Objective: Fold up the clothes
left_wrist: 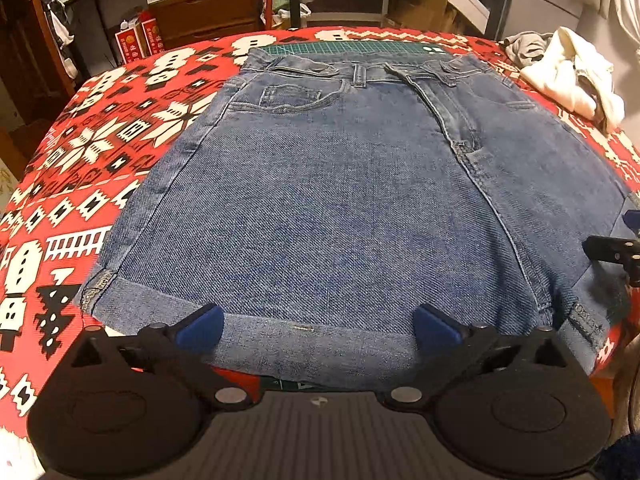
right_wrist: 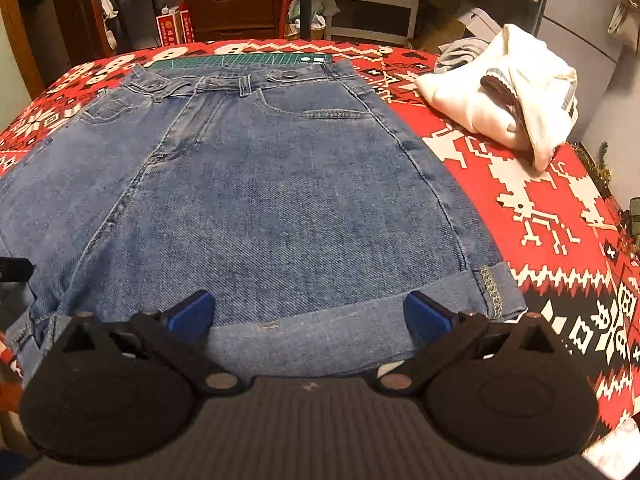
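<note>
Blue denim shorts [left_wrist: 328, 184] lie flat on the red patterned tablecloth [left_wrist: 80, 168], waistband at the far side, rolled cuffs toward me. My left gripper [left_wrist: 318, 326] stands open over the left leg's cuff, blue pads spread wide and nothing between them. In the right wrist view the same shorts [right_wrist: 256, 192] fill the middle. My right gripper [right_wrist: 310, 314] is open above the right leg's cuff. Part of the right gripper's finger [left_wrist: 612, 250] shows at the right edge of the left wrist view.
A crumpled white garment [right_wrist: 508, 88] and a grey one [right_wrist: 460, 52] lie at the far right of the table. A green cutting mat [left_wrist: 352, 48] peeks out beyond the waistband. Shelves, drawers and boxes stand behind the table.
</note>
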